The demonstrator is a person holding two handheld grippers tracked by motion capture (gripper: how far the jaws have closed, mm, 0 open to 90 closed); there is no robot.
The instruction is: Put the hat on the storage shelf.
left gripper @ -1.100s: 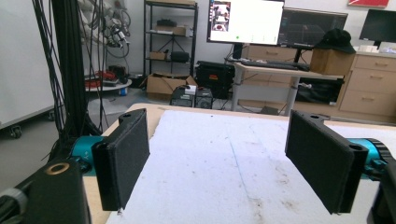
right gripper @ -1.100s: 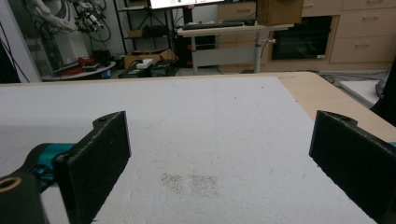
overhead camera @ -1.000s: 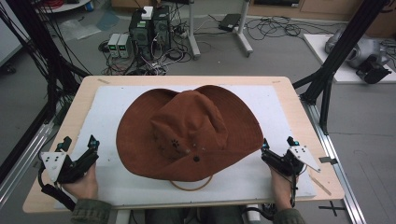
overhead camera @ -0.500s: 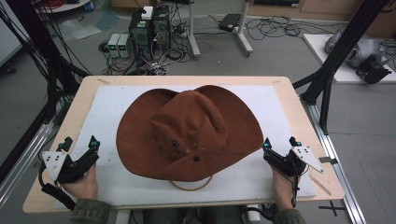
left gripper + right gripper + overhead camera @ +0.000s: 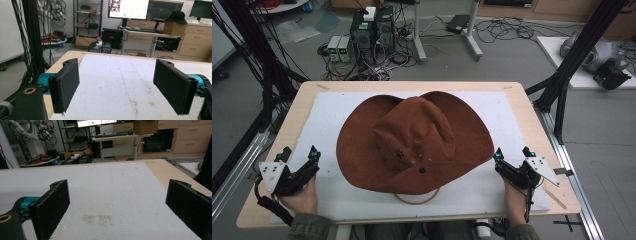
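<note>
A large brown wide-brimmed hat [image 5: 414, 140] lies crown up in the middle of a white foam board [image 5: 332, 115], with a tan cord loop [image 5: 416, 200] showing under its near brim. My left gripper [image 5: 300, 154] rests near the board's front left corner, open, a short way left of the brim. My right gripper [image 5: 513, 153] sits at the front right, open, close to the brim's right edge. In the left gripper view [image 5: 119, 87] and the right gripper view [image 5: 117, 205] the black jaws stand wide apart over bare white foam with nothing between them.
The foam board lies on a light wooden table [image 5: 522, 107]. Black frame posts [image 5: 579, 55] stand at the table's left and right sides. Computers [image 5: 372, 30] and cables cover the floor beyond the far edge. A desk with monitors [image 5: 140, 10] stands farther back.
</note>
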